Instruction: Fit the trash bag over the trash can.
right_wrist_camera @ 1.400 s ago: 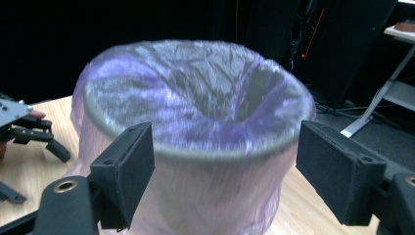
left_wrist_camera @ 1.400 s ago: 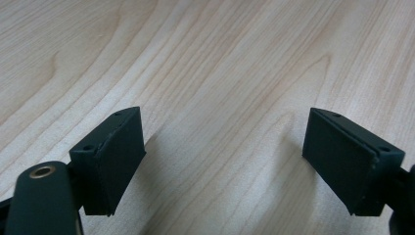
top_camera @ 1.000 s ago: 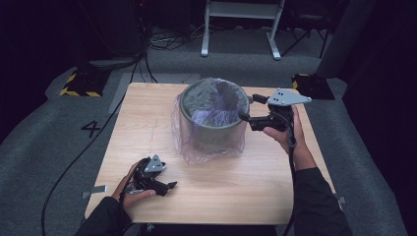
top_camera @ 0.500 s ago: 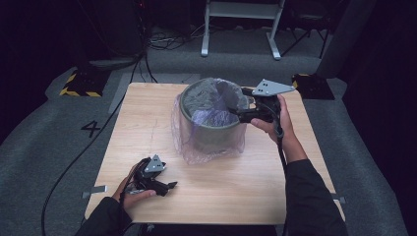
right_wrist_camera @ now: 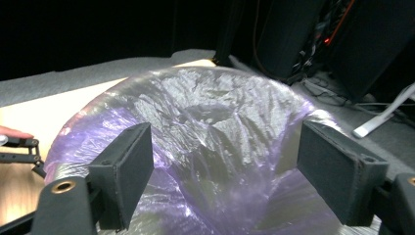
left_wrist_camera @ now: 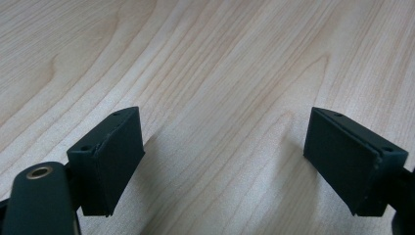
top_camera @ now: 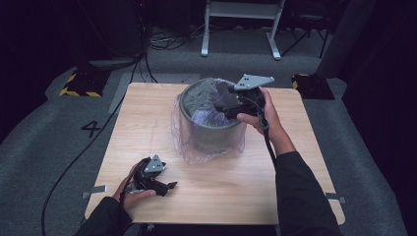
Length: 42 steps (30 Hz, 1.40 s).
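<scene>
Left gripper (top_camera: 169, 186) rests low on the table (top_camera: 147, 113), near the person's edge, jaws spread wide with bare wood between the pads (left_wrist_camera: 110, 156). It grasps nothing. From it, the bin (top_camera: 209, 132) stands well apart, off toward the far middle of the table.

The bin is upright, a round grey tub lined with a thin clear bag (top_camera: 192, 150) that has a purple cast. The bag's slack skirt spills down outside the wall and pools on the wood around the base. Its long axis is vertical, mouth up.

Right gripper (top_camera: 222, 98) is held over the bin's mouth, at the rim side nearest that hand, jaws pointing across and slightly down into the opening. In the right gripper view the pads (right_wrist_camera: 129, 166) stand wide apart with the crinkled lining (right_wrist_camera: 215, 142) lying beyond and below them; no film is pinched. Released, then.

The relation that matters: the lining sits directly ahead of and under the right jaws, near but apart, while the left gripper is far off and idle. My read is that the right hand is the one placed to work the bag, pressing it in or catching a fold at the rim. The film is thin and slack, so a shallow bite may slip.
</scene>
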Available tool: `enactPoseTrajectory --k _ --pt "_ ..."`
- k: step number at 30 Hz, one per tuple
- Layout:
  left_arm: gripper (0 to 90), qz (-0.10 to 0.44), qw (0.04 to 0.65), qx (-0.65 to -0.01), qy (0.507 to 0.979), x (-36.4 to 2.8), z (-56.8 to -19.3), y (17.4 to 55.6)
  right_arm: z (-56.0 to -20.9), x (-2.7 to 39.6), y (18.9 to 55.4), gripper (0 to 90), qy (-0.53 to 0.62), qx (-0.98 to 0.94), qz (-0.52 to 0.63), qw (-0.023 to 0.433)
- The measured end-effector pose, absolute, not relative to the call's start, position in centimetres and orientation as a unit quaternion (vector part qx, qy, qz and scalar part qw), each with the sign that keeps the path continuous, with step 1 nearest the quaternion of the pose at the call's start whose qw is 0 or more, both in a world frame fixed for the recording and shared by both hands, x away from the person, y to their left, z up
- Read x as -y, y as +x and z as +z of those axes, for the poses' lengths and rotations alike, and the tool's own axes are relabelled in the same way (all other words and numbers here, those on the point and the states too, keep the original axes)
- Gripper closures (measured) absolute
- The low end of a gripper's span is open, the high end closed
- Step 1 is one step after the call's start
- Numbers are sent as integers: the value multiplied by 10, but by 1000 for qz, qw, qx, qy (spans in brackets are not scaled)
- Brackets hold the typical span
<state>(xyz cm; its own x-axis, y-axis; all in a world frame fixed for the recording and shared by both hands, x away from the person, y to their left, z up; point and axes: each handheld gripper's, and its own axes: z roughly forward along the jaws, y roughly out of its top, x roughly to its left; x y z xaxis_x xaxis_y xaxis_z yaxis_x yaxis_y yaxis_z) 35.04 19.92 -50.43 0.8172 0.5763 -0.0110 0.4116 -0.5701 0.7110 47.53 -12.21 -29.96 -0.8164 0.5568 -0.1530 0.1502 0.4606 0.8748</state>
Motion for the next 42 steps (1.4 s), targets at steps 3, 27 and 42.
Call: enactPoseTrajectory --k 3,27,42 --pt "145 112 369 -281 879 -199 -504 350 -304 117 482 217 222 -833 460 214" --pt "145 111 369 -280 879 -199 -504 350 -323 96 501 222 232 -880 374 182" --pt "145 111 370 -280 879 -199 -504 350 -332 94 509 233 253 -904 308 159"
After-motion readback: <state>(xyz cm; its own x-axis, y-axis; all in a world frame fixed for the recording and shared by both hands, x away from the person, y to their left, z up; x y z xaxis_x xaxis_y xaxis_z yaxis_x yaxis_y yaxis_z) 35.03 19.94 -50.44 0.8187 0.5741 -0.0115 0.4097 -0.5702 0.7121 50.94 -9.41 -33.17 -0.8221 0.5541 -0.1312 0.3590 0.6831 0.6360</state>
